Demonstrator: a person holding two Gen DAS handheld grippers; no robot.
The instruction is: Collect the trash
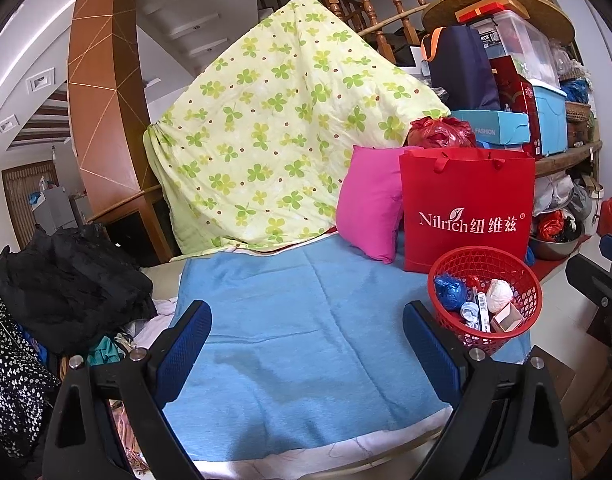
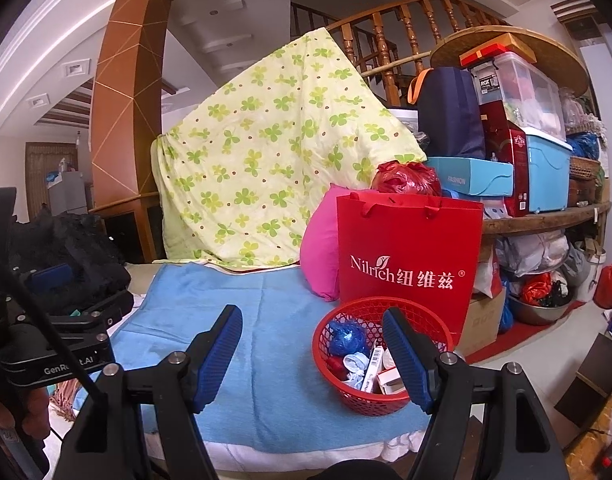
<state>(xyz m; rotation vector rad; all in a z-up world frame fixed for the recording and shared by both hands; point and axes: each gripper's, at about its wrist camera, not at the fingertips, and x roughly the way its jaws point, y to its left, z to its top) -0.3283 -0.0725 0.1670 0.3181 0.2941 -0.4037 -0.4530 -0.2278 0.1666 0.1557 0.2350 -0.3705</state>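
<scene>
A: Left gripper [image 1: 308, 326]: jaws spread wide, nothing between, above bare blue towel [image 1: 289, 320]. Open room across the towel's middle; no trash loose on it.

B: Right gripper [image 2: 312, 344]: jaws spread, empty. Right finger [image 2: 406, 356] overlaps the near rim of the basket [image 2: 330, 328]; contact cannot be told.

A: Trash located in the red mesh basket at the towel's right front corner: blue bag wad [image 1: 449, 293], white wad [image 1: 500, 291], small cartons [image 1: 506, 319], a barcoded pack [image 1: 482, 306].

B: Edges: towel's front edge just beyond the gripper bases, white cloth under it. Red bag [image 2: 410, 260] directly behind the basket, pink pillow [image 2: 320, 256] at its left, clover quilt [image 2: 273, 152] closing the rear.

A: Legible writing: "Nilrich" with Chinese characters on the bag; "FASHION" on the blue box [image 1: 492, 128]; "ROX" on the clear bin [image 2: 514, 84].

B: "GenRobot.AI", partly covered, on the left gripper's body.
</scene>
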